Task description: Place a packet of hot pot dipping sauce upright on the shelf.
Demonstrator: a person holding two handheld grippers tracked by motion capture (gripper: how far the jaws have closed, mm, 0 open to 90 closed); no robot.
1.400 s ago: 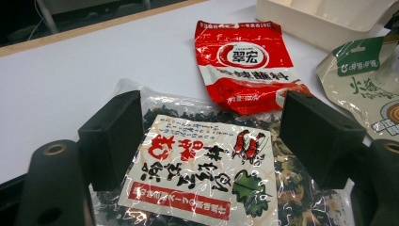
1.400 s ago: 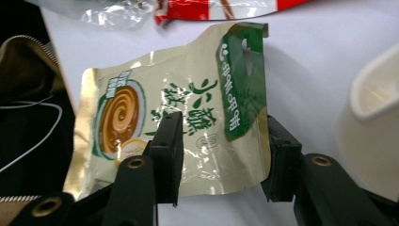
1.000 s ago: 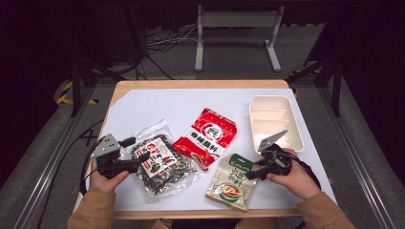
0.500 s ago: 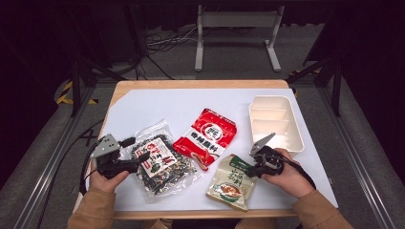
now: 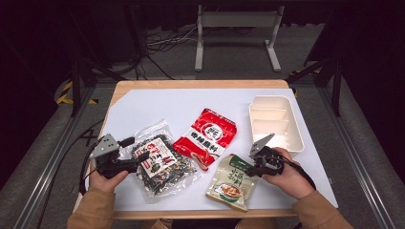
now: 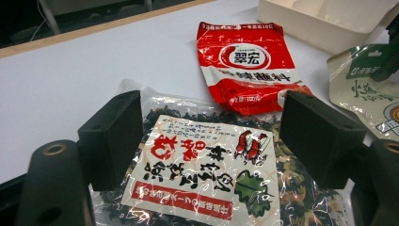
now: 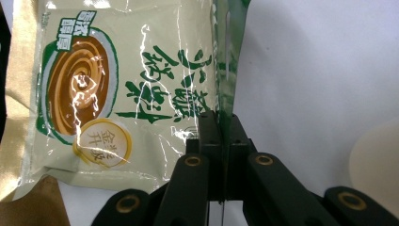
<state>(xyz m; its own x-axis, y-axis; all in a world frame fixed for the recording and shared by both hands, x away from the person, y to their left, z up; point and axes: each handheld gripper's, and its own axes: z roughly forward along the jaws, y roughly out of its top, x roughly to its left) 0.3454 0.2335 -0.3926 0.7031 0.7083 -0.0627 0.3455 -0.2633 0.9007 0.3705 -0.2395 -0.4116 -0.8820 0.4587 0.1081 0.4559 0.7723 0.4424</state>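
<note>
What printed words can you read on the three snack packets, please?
"翠宏" in a white ring on the red packet; its other print is too blurred to read.
"小" on the green-and-beige packet; the rest is unclear.
Red characters on the seaweed packet label, upside down, unreadable.

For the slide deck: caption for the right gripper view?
Right gripper, jaws just closed, pinches the green edge of the beige snack pouch.

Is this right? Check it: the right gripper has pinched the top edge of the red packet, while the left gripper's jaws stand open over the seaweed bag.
Wrong in one respect. The right gripper has pinched the top edge of the green and cream packet, not the red packet, which lies untouched between the bags. The right gripper view shows this. The left gripper does stand open over the seaweed bag.
</note>
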